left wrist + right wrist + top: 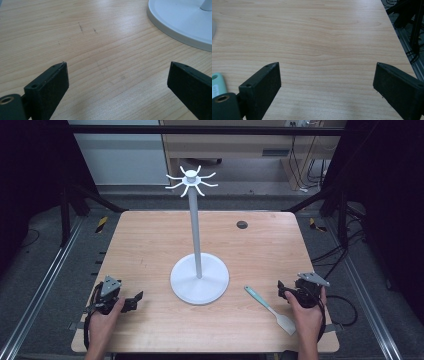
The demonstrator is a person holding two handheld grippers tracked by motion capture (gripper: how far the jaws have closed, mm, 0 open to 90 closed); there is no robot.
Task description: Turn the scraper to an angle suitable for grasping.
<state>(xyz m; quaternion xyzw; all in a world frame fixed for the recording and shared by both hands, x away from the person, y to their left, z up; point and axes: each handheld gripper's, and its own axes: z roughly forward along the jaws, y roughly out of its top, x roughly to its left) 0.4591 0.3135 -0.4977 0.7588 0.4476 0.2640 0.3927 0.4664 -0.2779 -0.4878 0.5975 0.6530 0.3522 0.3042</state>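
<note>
So both sets of jaws stand wide apart with nothing between them, bare wood showing in the gap in each gripper view. My right gripper [288, 293] rests at the lower right of the high view, and the spatula [270, 309] lies just beside it toward the centre, flat on the table [150, 240], its mint handle pointing up-left and its pale blade down-right. In the right gripper view the handle end [216, 84] peeks in at the lower left edge, outside the jaws, so I am not lined up yet.

I judge the step to be picking up that spatula, probably to hang it on the white stand [199, 270] at the middle of the frame, whose hooks [191, 180] sit at the top of the pole. To do it well I would swing the right gripper toward the handle, square the jaws across its narrow width, come down low (it lies flat, so a high pinch may slip), and grip near mid-handle, leaving its end free for a hook.

My left gripper [131, 301] waits at the lower left, the stand's base [180, 22] in the upper right of its view.
</note>
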